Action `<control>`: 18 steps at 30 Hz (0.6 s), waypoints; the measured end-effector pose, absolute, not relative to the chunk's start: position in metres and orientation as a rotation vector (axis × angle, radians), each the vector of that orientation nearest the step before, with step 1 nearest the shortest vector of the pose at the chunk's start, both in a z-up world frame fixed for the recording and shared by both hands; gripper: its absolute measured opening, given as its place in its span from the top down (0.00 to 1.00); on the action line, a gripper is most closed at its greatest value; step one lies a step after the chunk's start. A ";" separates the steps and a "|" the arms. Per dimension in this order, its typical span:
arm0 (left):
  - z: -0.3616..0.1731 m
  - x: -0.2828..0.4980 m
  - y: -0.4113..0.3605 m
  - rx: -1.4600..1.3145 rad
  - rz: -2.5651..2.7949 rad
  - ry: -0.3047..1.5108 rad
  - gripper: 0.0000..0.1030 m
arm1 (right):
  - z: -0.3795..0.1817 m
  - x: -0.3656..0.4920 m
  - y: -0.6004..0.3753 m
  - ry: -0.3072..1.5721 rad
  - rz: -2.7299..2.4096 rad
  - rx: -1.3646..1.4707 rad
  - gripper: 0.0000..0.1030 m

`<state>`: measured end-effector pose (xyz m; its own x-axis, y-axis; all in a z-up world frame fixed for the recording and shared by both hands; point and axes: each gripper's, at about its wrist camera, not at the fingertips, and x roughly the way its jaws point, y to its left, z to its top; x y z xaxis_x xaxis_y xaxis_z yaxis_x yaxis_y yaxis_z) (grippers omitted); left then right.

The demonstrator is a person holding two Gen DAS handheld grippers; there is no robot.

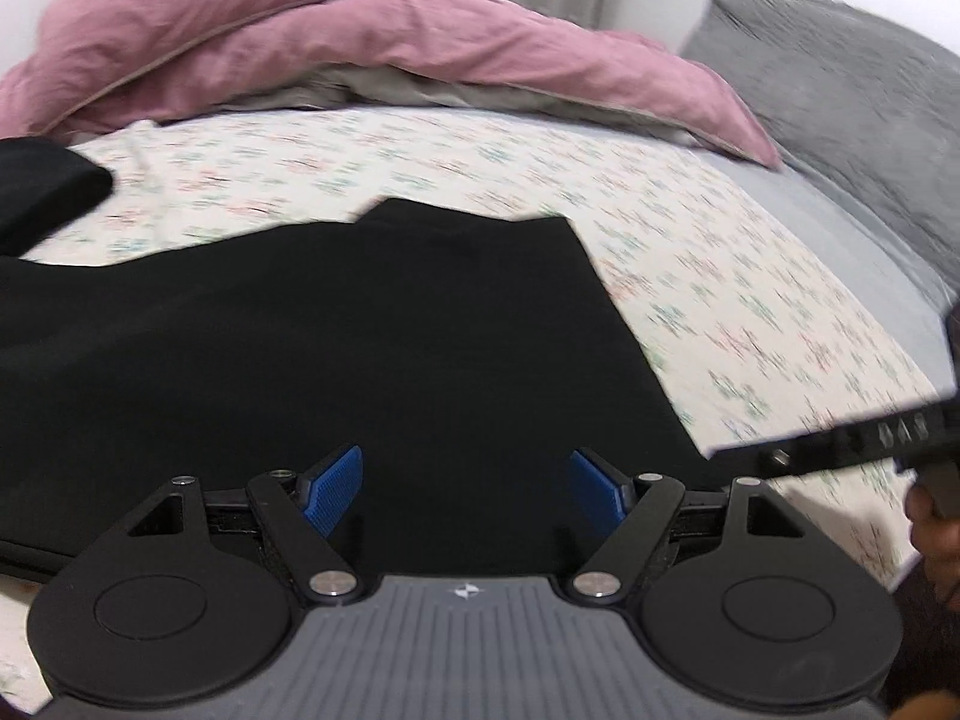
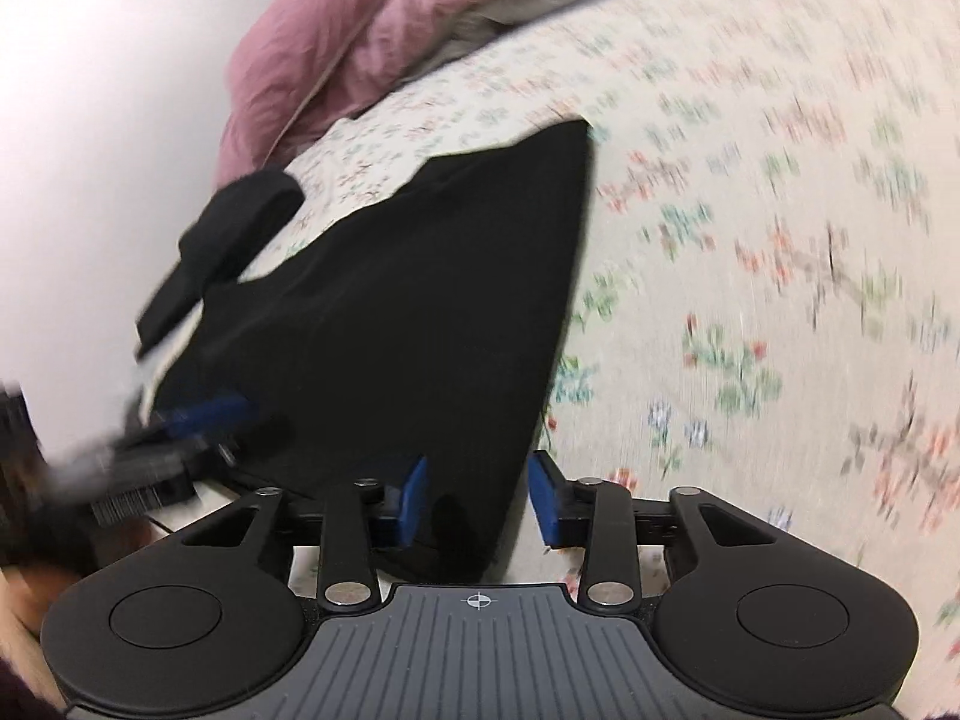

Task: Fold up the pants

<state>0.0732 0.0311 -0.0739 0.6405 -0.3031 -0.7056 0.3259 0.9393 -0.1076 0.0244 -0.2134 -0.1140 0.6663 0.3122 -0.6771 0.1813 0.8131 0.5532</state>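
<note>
A bed (image 1: 690, 252) covered with a cream sheet (image 2: 750, 240) printed in small flowers is seen in both wrist views, and it carries everything else. Along its far edge a pink duvet (image 1: 270, 42) is heaped, with a pale lining showing beneath its hem, and a grey pillow (image 1: 840, 120) is propped at the far right corner. The black pants (image 1: 360, 348) are spread flat across the near part of the bed, one straight edge running diagonally toward the near right side in the left wrist view; a further dark fold of fabric (image 1: 42, 186) is seen at the left edge of the bed, and whether it belongs to the same garment cannot be told. The left gripper (image 1: 465, 480) is held above the black cloth with its blue pads (image 1: 336, 477) set wide apart, and nothing is caught between them. The right gripper (image 2: 477, 495) is placed at a narrow end of the pants (image 2: 420, 330) near the bed's near edge, its blue fingers (image 2: 414, 498) drawn partly together on either side of the cloth; a gap shows beside the right finger, so a firm pinch is not seen. Both views are blurred, and finer detail is lost.
</note>
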 end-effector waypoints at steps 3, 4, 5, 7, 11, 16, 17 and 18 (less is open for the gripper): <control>-0.080 0.068 0.019 0.054 -0.393 0.812 0.13 | -0.124 0.022 -0.217 0.883 0.085 0.713 0.67; -0.081 0.067 0.016 0.060 -0.402 0.818 0.13 | -0.127 0.021 -0.217 0.898 0.086 0.731 0.67; -0.082 0.066 0.013 0.067 -0.407 0.821 0.13 | -0.130 0.021 -0.217 0.910 0.087 0.747 0.67; -0.084 0.064 0.009 0.080 -0.417 0.824 0.13 | -0.134 0.017 -0.218 0.912 0.094 0.786 0.67; -0.086 0.062 0.006 0.090 -0.451 0.824 0.13 | -0.141 0.013 -0.228 0.919 0.090 0.916 0.69; -0.086 0.054 -0.003 0.115 -0.521 0.792 0.13 | -0.147 0.015 -0.233 0.947 0.091 1.018 0.79; -0.085 0.052 -0.005 0.122 -0.547 0.778 0.13 | -0.146 0.015 -0.234 0.951 0.087 1.032 0.80; -0.084 0.049 -0.007 0.130 -0.576 0.762 0.13 | -0.146 0.016 -0.235 0.950 0.089 1.044 0.81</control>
<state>0.0491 -0.0065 -0.0837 0.5780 -0.4455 -0.6838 0.5370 0.8385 -0.0924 0.0163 -0.2350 -0.1456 0.6155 0.4807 -0.6245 0.3570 0.5364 0.7647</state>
